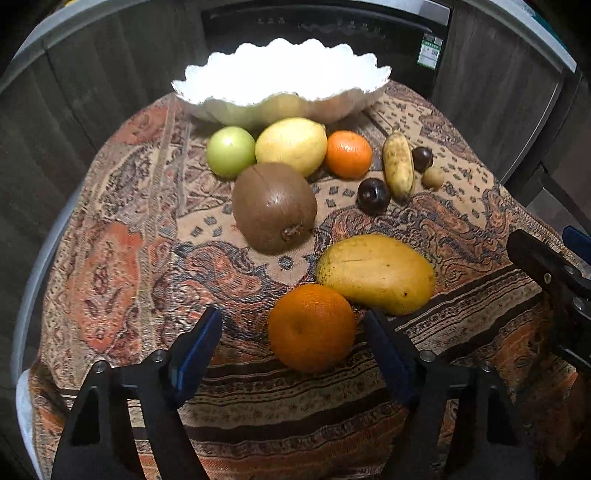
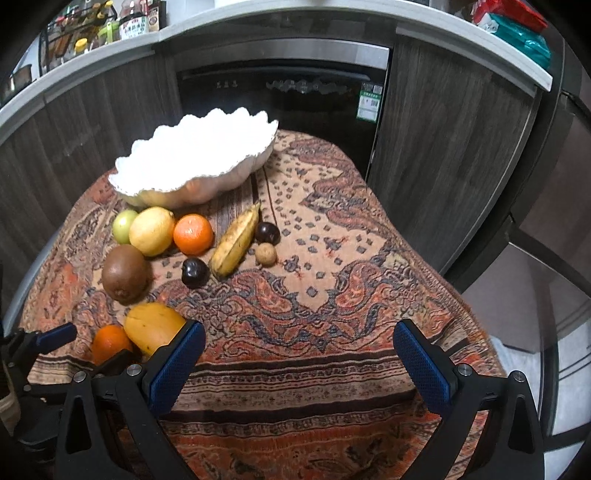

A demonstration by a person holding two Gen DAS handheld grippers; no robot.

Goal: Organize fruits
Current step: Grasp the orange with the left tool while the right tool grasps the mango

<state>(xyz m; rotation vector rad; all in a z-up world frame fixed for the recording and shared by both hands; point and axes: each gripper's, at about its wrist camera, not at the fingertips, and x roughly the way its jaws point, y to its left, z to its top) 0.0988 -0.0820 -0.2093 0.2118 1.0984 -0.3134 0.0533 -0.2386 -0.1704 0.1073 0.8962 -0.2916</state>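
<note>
A white scalloped bowl (image 1: 280,81) (image 2: 195,155) stands empty at the far side of the cloth-covered table. In front of it lie a green apple (image 1: 231,150), a lemon (image 1: 291,144), a small orange (image 1: 349,154), a banana (image 1: 398,164), two dark plums (image 1: 373,195), a brown coconut-like fruit (image 1: 275,206), a mango (image 1: 376,273) and a large orange (image 1: 312,326). My left gripper (image 1: 295,332) is open, its fingers on either side of the large orange, apart from it. My right gripper (image 2: 299,350) is open and empty above bare cloth, right of the mango (image 2: 153,325).
A patterned orange-brown cloth (image 2: 332,258) covers the table. Dark wood cabinets and a black appliance (image 2: 280,96) stand behind it. A counter with jars (image 2: 110,22) runs above. The table drops off at the right edge.
</note>
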